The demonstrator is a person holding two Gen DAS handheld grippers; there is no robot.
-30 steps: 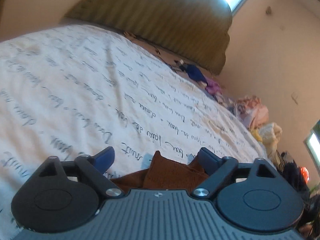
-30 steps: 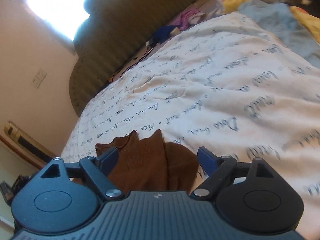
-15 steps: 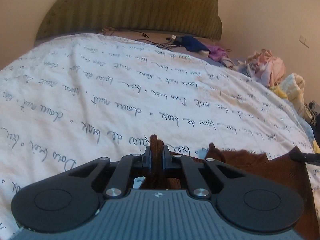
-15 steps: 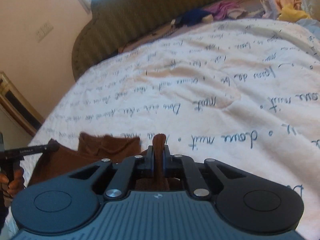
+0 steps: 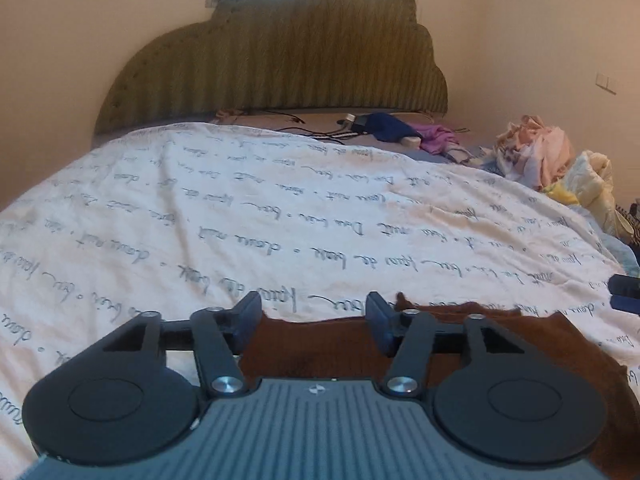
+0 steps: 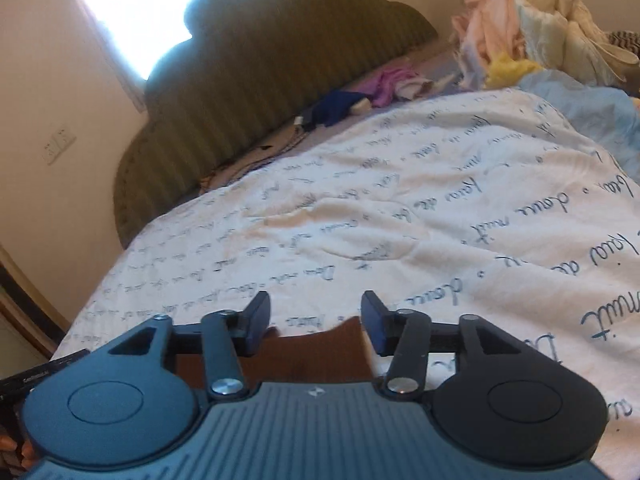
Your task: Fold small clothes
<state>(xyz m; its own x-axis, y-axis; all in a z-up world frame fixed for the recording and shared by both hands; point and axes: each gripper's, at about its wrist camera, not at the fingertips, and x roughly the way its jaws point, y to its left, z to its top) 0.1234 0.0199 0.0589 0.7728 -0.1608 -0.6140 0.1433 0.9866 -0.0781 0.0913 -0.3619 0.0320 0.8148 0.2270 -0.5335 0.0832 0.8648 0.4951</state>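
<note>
A small brown garment (image 5: pixel 312 344) lies flat on the white quilt with script print (image 5: pixel 280 208), at its near edge. My left gripper (image 5: pixel 314 320) is open and empty, its fingers apart just above the garment's far edge. The garment also shows in the right wrist view (image 6: pixel 316 356), partly hidden under the gripper body. My right gripper (image 6: pixel 314 322) is open and empty over its far right corner. The right gripper's tip (image 5: pixel 624 292) shows at the right edge of the left wrist view.
A padded olive headboard (image 5: pixel 280 64) stands at the far end of the bed under a window. Blue and purple clothes (image 5: pixel 400 132) lie by it. A heap of pale clothes (image 5: pixel 552 164) sits on the bed's right side.
Half a second ago both grippers were shut on pinched corners of the brown garment. Both have opened and let go, and the garment now lies flat.
</note>
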